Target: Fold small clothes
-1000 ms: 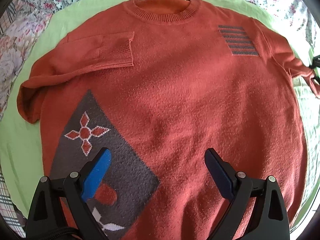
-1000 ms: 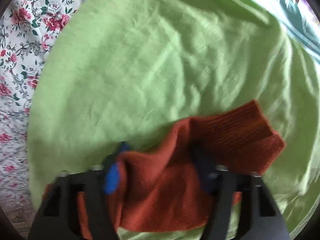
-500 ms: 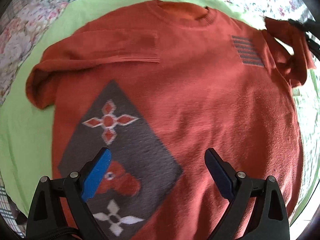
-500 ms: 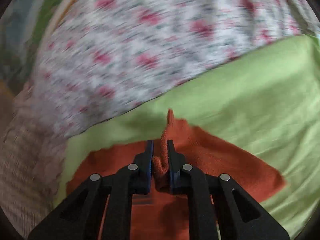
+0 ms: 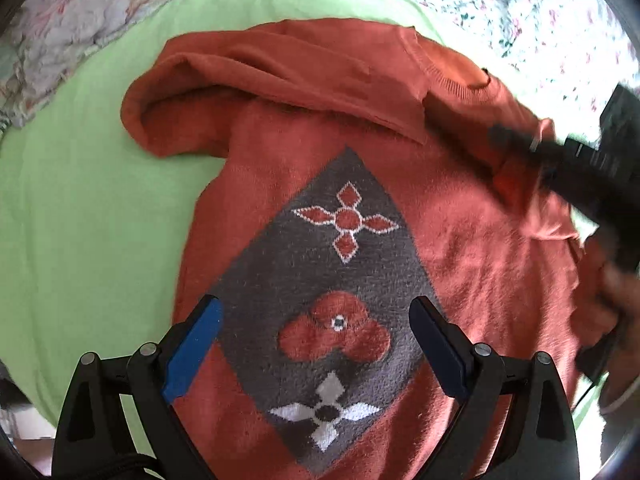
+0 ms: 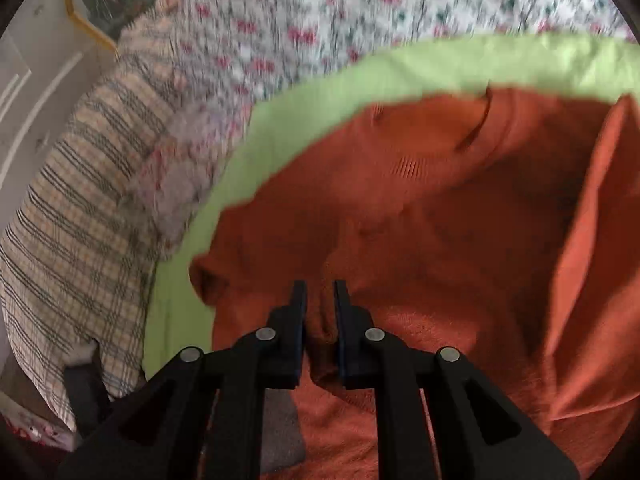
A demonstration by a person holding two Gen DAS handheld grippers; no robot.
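Floral bedding (image 6: pixel 304 20) under a green sheet (image 5: pixel 80 208) carries the orange sweater (image 5: pixel 492 256): the right claw (image 6: pixel 320 296), jaws just eased slightly, pinches its sleeve (image 6: pixel 320 328) across the chest, needing release flat, while the left claw (image 5: pixel 316 312) hovers spread.

The sweater (image 5: pixel 472 248) is rust-orange with a grey diamond (image 5: pixel 320 264) bearing orange and white flower motifs. It lies on a lime-green sheet (image 5: pixel 80 208), bordered by white floral fabric (image 6: pixel 320 12) and a beige plaid cloth (image 6: pixel 76 240).
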